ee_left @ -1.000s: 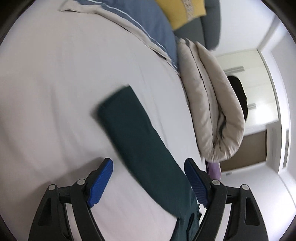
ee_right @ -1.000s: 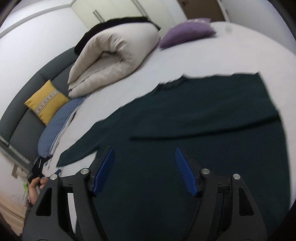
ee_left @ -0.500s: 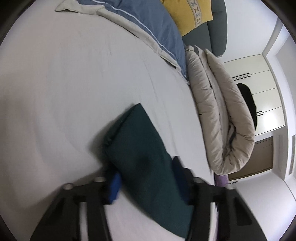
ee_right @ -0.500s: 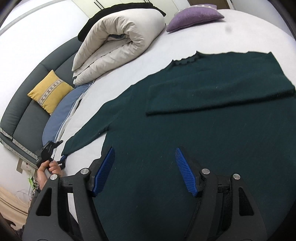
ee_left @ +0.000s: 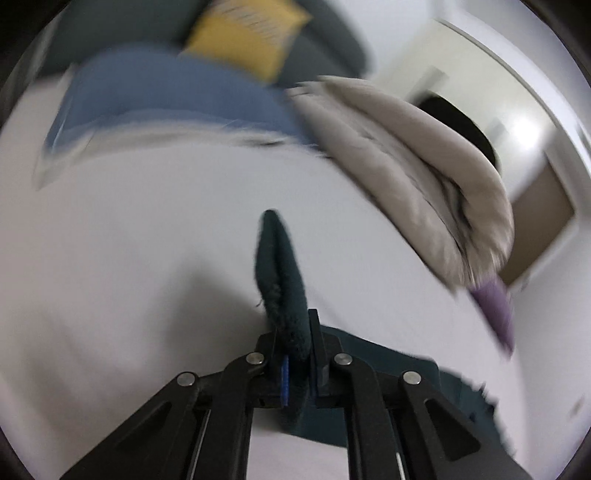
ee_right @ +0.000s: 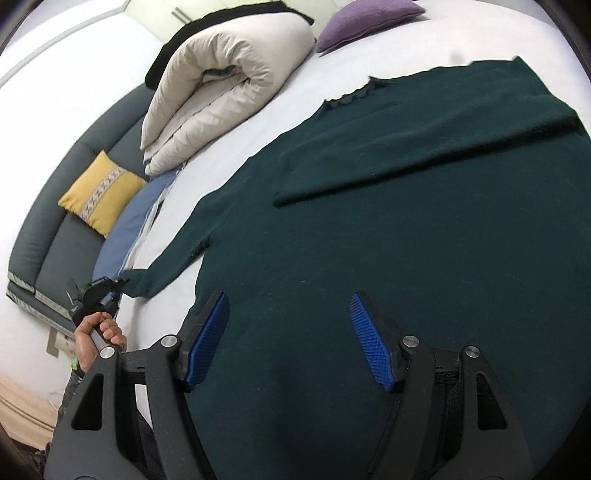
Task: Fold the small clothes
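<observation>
A dark green sweater (ee_right: 406,221) lies flat on the white bed (ee_right: 436,40), one sleeve folded across its chest. Its other sleeve (ee_right: 173,264) stretches out to the left. My left gripper (ee_left: 297,332) is shut on that sleeve's cuff (ee_left: 280,269), which stands up pinched between the jaws; in the right wrist view the left gripper (ee_right: 110,291) holds the sleeve end at the bed's left side. My right gripper (ee_right: 290,339) is open and empty, hovering over the sweater's lower body.
A rolled beige duvet (ee_right: 221,96) lies at the back of the bed, with a purple cushion (ee_right: 365,14) beside it. A blue pillow (ee_right: 129,229) and a yellow cushion (ee_right: 101,195) rest against the dark grey headboard (ee_right: 48,236) on the left.
My left gripper closed on the sleeve cuff and lifted it off the bed. The right gripper stayed open over the sweater, shifting slightly.
</observation>
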Demonstrator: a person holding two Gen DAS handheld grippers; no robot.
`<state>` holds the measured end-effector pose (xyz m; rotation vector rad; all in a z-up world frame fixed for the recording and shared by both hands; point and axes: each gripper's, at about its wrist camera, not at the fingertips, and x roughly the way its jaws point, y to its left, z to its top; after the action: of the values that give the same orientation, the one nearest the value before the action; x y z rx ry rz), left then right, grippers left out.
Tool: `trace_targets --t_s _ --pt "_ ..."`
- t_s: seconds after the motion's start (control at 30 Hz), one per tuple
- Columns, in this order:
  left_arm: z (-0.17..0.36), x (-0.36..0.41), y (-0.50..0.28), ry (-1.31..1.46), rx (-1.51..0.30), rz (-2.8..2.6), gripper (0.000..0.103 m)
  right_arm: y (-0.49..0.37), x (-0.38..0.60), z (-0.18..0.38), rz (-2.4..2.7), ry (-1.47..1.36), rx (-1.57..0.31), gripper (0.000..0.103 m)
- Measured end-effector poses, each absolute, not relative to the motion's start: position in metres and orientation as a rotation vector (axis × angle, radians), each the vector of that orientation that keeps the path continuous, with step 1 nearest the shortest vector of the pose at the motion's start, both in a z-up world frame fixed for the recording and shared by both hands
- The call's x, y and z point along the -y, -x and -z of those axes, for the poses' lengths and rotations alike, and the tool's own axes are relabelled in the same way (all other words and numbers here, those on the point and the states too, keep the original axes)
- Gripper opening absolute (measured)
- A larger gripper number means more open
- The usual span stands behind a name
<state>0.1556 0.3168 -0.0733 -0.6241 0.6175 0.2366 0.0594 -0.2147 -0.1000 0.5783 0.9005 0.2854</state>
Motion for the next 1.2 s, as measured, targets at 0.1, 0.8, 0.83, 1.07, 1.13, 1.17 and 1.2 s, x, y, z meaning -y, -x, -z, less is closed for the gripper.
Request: trace_targets --t_s 0.1,0.8,0.83,1.07,1.13,1.17,1.2 --pt "0.038 -0.247 -0.175 0.394 -0.61 -0.162 0.009 -0.054 0.231 0.1 -0.271 -0.602 -0.883 0.067" --pt "0.089 0.155 -0.211 -0.303 -0.721 0.279 0.015 0.002 0.372 0.074 -0.11 -0.806 -0.674 0.067" --pt "0.094 0.159 -0.207 -0.312 -0.725 0.273 0.017 0.001 0.371 0.073 -0.108 -0.804 -0.674 0.067" --pt "0.105 0.144 -0.212 -0.262 -0.739 0.229 0.072 0.0 0.37 0.076 -0.094 -0.806 -0.682 0.067" --pt "0.101 0.133 -0.211 -0.243 -0.734 0.233 0.077 -0.004 0.369 0.075 -0.091 -0.799 -0.686 0.067" --pt "0.099 0.129 -0.209 -0.233 -0.737 0.239 0.078 -0.007 0.366 0.074 -0.09 -0.794 -0.687 0.067" --pt "0.097 0.123 -0.209 -0.215 -0.745 0.246 0.081 -0.011 0.365 0.072 -0.09 -0.785 -0.688 0.067"
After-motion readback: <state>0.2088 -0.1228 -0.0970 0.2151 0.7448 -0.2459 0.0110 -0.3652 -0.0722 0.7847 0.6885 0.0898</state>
